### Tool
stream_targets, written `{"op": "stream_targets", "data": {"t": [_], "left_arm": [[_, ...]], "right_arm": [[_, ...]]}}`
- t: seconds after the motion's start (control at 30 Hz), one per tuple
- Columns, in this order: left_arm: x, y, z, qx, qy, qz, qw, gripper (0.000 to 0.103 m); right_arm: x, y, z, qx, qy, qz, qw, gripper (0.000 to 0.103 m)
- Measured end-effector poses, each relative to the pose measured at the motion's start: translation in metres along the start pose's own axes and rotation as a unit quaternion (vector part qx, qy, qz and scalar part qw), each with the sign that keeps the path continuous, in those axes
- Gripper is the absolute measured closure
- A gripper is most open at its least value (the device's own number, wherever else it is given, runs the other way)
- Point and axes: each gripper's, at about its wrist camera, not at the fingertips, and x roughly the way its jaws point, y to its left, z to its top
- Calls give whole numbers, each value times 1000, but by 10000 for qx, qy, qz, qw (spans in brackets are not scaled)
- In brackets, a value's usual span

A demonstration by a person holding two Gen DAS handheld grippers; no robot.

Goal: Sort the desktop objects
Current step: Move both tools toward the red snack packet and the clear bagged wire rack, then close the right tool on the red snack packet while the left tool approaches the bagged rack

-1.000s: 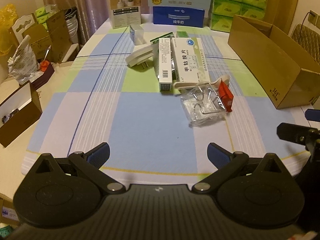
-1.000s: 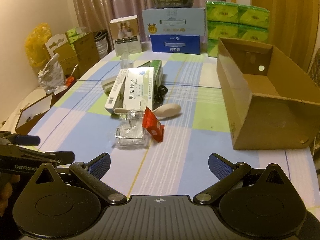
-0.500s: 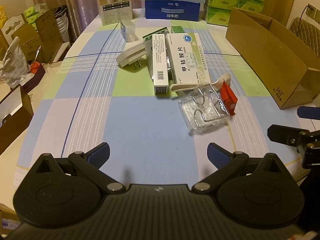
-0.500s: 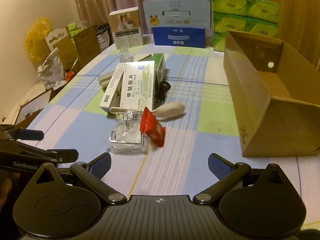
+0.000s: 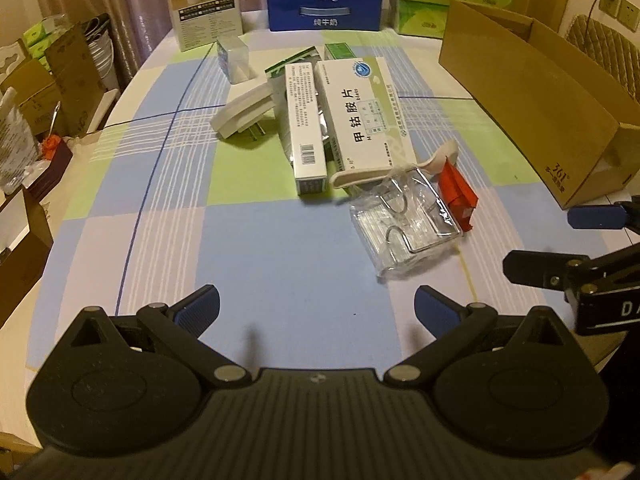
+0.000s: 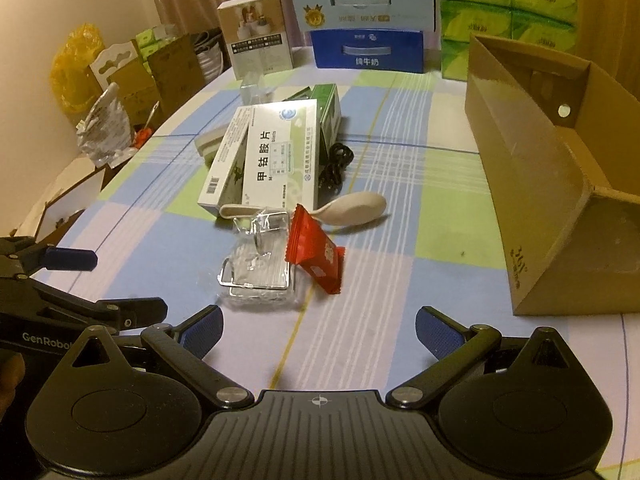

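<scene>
A pile of objects lies mid-table: a large white medicine box (image 5: 366,116) (image 6: 280,160), a narrow white box (image 5: 304,128), a white plug adapter (image 5: 244,114), a beige spoon (image 6: 352,208), a clear bag with a metal hook rack (image 5: 408,220) (image 6: 258,260), a red snack packet (image 5: 458,194) (image 6: 316,254) and a black cord (image 6: 336,164). My left gripper (image 5: 316,306) is open and empty, short of the pile. My right gripper (image 6: 318,330) is open and empty, just short of the clear bag and red packet. An open cardboard box (image 5: 532,92) (image 6: 548,184) stands at the right.
Cartons and boxes stand along the far edge: a blue milk carton (image 5: 324,10), a white product box (image 5: 204,4) and green tissue packs (image 6: 508,12). A small clear box (image 5: 234,60) sits behind the pile. Cardboard boxes and bags (image 6: 104,92) crowd the left beyond the table.
Both grippers have moved forward toward the pile; the objects look nearer in both views. Both stay open. Nothing on the table has moved.
</scene>
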Motion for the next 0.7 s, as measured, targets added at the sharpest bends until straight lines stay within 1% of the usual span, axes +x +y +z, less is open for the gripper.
{"op": "stream_targets", "data": {"t": [0.2,0.33,0.47,0.53,0.63,0.7], "left_arm": [[4,-1,3,89,35,-32,9999,1],[6,-4,6,243,3,-116,9996,1],[10,-5,10,326,-48,-239,9992,2],[12,-4,13,324,-67,-319,9989,2],[17,-6,17,375,-73,-365,9986,2],[20,-7,20,397,-85,-402,9984,2]], "right_arm": [[3,-5,1,73,18,48,10000,15],[3,-9,3,109,-78,104,9999,28],[6,-10,7,79,-146,170,9997,37],[9,-9,10,46,-180,213,9996,45],[17,-9,15,13,-183,235,9996,52],[22,-9,18,5,-180,251,9995,55]]}}
